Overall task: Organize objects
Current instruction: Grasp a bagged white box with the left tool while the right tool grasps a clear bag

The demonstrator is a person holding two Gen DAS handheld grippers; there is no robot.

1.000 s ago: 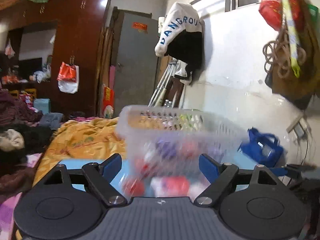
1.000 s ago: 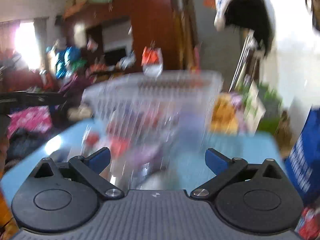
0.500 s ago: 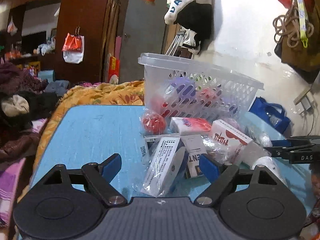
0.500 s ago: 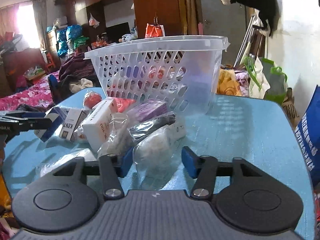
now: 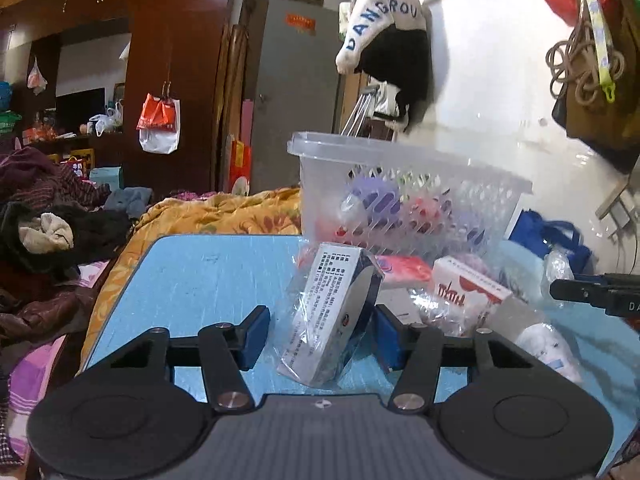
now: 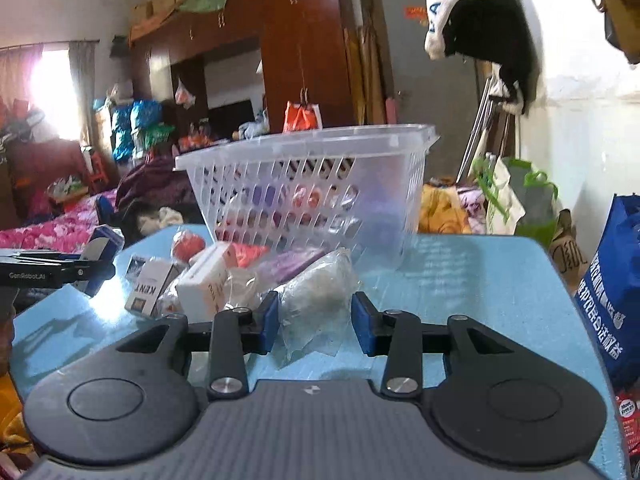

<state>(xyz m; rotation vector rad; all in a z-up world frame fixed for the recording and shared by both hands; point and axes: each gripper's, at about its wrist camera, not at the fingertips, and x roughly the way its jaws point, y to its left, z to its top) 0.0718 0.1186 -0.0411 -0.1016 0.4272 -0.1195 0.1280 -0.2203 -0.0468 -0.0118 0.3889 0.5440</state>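
Observation:
A clear plastic basket (image 5: 400,184) holding several small packets stands at the far side of the blue table (image 5: 208,276); it also shows in the right wrist view (image 6: 312,184). Bagged boxes lie in front of it. My left gripper (image 5: 320,332) has its jaws partly closed around a bagged white and blue box (image 5: 332,312), the right pad touching it, the left pad apart. My right gripper (image 6: 316,320) has its jaws close on both sides of a clear bag with white contents (image 6: 316,292). A white and red box (image 5: 468,292) and a KENT box (image 6: 152,284) lie nearby.
A blue shopping bag (image 6: 616,280) stands at the table's right edge. A bed with orange bedding (image 5: 208,212) and heaped clothes (image 5: 48,232) lies left of the table. Bags hang on the wall (image 5: 592,60) at the right.
Both grippers have moved in to the pile in front of the basket. The left jaws have narrowed around the bagged box, the right jaws around the clear bag.

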